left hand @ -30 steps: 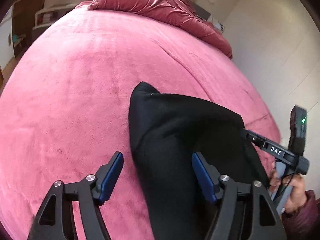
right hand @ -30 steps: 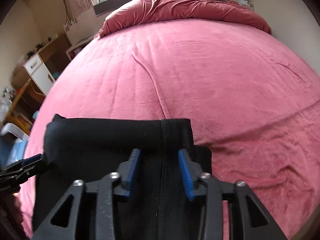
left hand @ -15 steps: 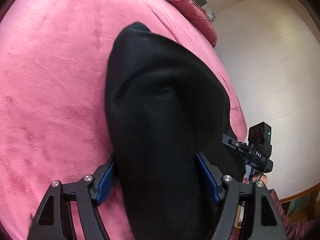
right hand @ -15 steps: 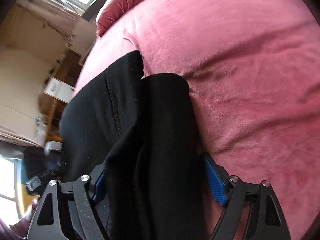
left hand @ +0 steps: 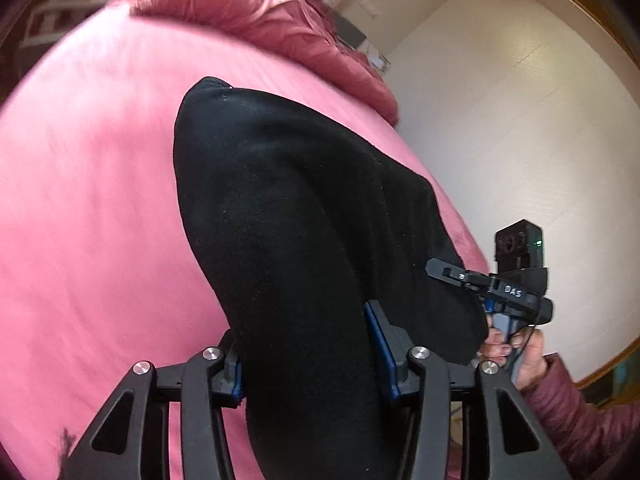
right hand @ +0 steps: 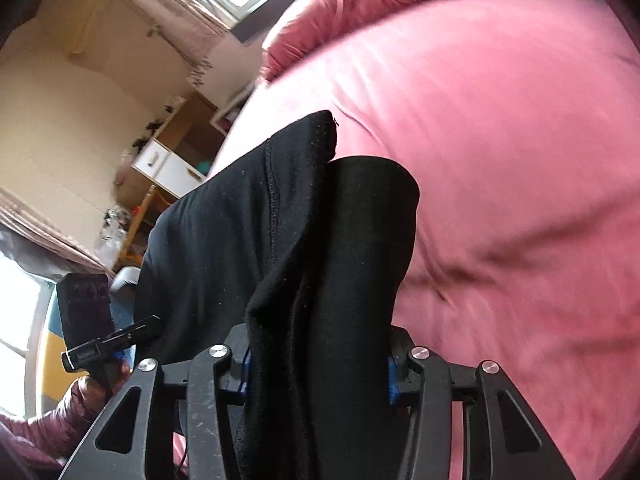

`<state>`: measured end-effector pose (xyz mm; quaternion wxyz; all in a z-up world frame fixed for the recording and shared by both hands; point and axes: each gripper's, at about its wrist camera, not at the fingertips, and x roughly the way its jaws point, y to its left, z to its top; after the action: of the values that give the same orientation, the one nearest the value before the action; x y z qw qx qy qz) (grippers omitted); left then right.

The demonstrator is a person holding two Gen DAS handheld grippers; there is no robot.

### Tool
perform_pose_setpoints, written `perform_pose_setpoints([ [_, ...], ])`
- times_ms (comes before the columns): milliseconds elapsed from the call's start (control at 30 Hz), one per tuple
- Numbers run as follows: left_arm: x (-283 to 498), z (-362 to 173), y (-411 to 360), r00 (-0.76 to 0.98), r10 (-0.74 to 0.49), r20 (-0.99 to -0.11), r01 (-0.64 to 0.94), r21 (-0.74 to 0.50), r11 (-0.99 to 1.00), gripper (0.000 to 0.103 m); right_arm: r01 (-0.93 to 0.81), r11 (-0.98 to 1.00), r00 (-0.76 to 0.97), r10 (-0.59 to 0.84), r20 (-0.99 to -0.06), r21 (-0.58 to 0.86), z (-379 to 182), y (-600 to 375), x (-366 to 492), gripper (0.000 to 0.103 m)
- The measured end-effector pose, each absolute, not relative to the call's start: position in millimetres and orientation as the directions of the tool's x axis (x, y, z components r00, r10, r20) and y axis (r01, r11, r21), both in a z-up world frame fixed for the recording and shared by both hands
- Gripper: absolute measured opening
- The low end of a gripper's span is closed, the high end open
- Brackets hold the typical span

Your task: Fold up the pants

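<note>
The black pants (left hand: 288,200) are a folded, bunched bundle over the pink bed (left hand: 80,200). My left gripper (left hand: 308,360) has its jaws closing on the bundle's near end, and the fabric fills the gap between the blue pads. In the right wrist view the pants (right hand: 240,232) show a stitched seam and a rolled fold. My right gripper (right hand: 318,372) is closing too, its pads pressed into the thick fold. Each gripper shows in the other's view: the right one (left hand: 480,280) held by a hand (left hand: 516,344), the left one (right hand: 116,340) at the lower left.
A crumpled pink duvet (left hand: 260,16) lies along the bed's far end (right hand: 380,0). A pale floor (left hand: 520,100) runs beside the bed on the right. A wooden cabinet with white drawers (right hand: 168,164) stands by the window side.
Both grippers have slid onto the bundle and narrowed their jaws around it. The left one stood wide beside the pants before. Both views have swung and tilted.
</note>
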<state>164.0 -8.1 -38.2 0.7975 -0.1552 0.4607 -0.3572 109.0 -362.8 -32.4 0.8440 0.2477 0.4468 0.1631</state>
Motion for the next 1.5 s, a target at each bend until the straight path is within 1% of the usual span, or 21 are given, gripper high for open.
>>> perform_pose_setpoints([
  [167, 222.7, -29.7, 13.7, 0.398, -0.631, -0.666, 0.396, -0.495, 0.773, 0.05, -0.082, 0.815, 0.543, 0.519, -0.66, 0.574, -34.7, -335.2, 187.2, 0.047],
  [367, 281.9, -65.8, 29.5, 0.381, -0.527, -0.76, 0.303, -0.436, 0.848, 0.053, -0.055, 0.827, 0.469, 0.517, -0.717, 0.56, -71.1, -312.0, 268.9, 0.048],
  [433, 290.9, -85.7, 34.0, 0.374, -0.496, -0.784, 0.272, -0.418, 0.867, 0.062, -0.036, 0.853, 0.443, 0.481, -0.757, 0.521, -87.5, -307.7, 280.0, 0.05],
  [467, 290.3, -91.2, 35.6, 0.383, -0.501, -0.776, 0.268, -0.426, 0.864, 0.066, -0.027, 0.861, 0.434, 0.468, -0.77, 0.508, -96.3, -307.7, 282.0, 0.056],
  [500, 288.7, -94.6, 37.5, 0.395, -0.502, -0.769, 0.258, -0.432, 0.864, 0.071, -0.011, 0.857, 0.433, 0.468, -0.77, 0.515, -105.6, -309.9, 282.2, 0.058],
  [600, 284.6, -100.6, 48.0, 0.408, -0.521, -0.75, 0.197, -0.485, 0.852, 0.075, -0.015, 0.834, 0.468, 0.494, -0.733, 0.552, -112.2, -316.1, 276.8, 0.059],
  [633, 282.3, -97.7, 43.4, 0.425, -0.5, -0.754, 0.194, -0.464, 0.864, 0.076, -0.02, 0.843, 0.473, 0.482, -0.737, 0.538, -110.8, -313.7, 275.4, 0.059],
  [767, 277.7, -91.4, 38.1, 0.461, -0.43, -0.776, 0.193, -0.385, 0.902, 0.076, -0.01, 0.857, 0.469, 0.459, -0.754, 0.516, -108.2, -305.1, 277.0, 0.059],
  [800, 275.6, -90.8, 36.3, 0.453, -0.427, -0.782, 0.192, -0.383, 0.904, 0.071, 0.003, 0.857, 0.46, 0.456, -0.762, 0.515, -108.7, -304.9, 277.9, 0.059],
  [833, 276.3, -89.1, 22.0, 0.441, -0.453, -0.775, 0.209, -0.403, 0.891, 0.058, 0.007, 0.859, 0.451, 0.454, -0.768, 0.513, -105.6, -303.3, 278.4, 0.058],
  [933, 276.6, -80.7, 12.8, 0.453, -0.469, -0.758, 0.257, -0.393, 0.883, 0.055, -0.029, 0.874, 0.416, 0.452, -0.789, 0.485, -95.7, -292.1, 275.8, 0.052],
  [1033, 276.7, -80.6, 22.6, 0.432, -0.494, -0.755, 0.236, -0.434, 0.87, 0.054, -0.019, 0.826, 0.452, 0.509, -0.732, 0.563, -85.4, -298.4, 268.7, 0.048],
  [1067, 276.2, -77.1, 23.9, 0.427, -0.496, -0.756, 0.228, -0.441, 0.868, 0.054, -0.02, 0.831, 0.452, 0.504, -0.736, 0.556, -82.0, -295.7, 266.9, 0.047],
  [1167, 274.2, -73.6, 17.6, 0.416, -0.444, -0.794, 0.25, -0.37, 0.895, 0.054, -0.024, 0.859, 0.441, 0.467, -0.766, 0.511, -80.5, -289.1, 268.2, 0.047],
  [1233, 276.1, -77.8, 11.0, 0.412, -0.407, -0.815, 0.251, -0.328, 0.911, 0.06, 0.007, 0.88, 0.414, 0.43, -0.802, 0.475, -95.7, -287.8, 274.6, 0.049],
  [1267, 275.4, -78.9, 8.7, 0.417, -0.386, -0.823, 0.248, -0.305, 0.919, 0.062, 0.006, 0.893, 0.419, 0.406, -0.812, 0.45, -102.3, -286.3, 274.7, 0.056],
  [1300, 276.2, -78.8, 7.4, 0.427, -0.361, -0.829, 0.229, -0.287, 0.93, 0.067, 0.015, 0.895, 0.434, 0.396, -0.809, 0.446, -106.1, -285.1, 274.1, 0.058],
  [1367, 274.2, -75.6, 6.3, 0.444, -0.342, -0.828, 0.208, -0.276, 0.939, 0.07, 0.039, 0.875, 0.448, 0.416, -0.791, 0.482, -108.3, -288.5, 272.8, 0.06],
  [1400, 270.7, -72.8, 5.6, 0.464, -0.315, -0.828, 0.199, -0.249, 0.948, 0.076, 0.041, 0.875, 0.453, 0.415, -0.789, 0.483, -107.3, -290.3, 269.6, 0.062],
  [1433, 263.9, -69.2, 5.2, 0.496, -0.279, -0.822, 0.188, -0.213, 0.959, 0.077, 0.042, 0.88, 0.459, 0.404, -0.791, 0.473, -104.7, -291.5, 267.0, 0.064],
  [1500, 253.2, -62.3, 5.5, 0.529, -0.262, -0.807, 0.175, -0.198, 0.964, 0.077, 0.058, 0.898, 0.479, 0.358, -0.801, 0.437, -97.5, -296.5, 255.9, 0.075],
])
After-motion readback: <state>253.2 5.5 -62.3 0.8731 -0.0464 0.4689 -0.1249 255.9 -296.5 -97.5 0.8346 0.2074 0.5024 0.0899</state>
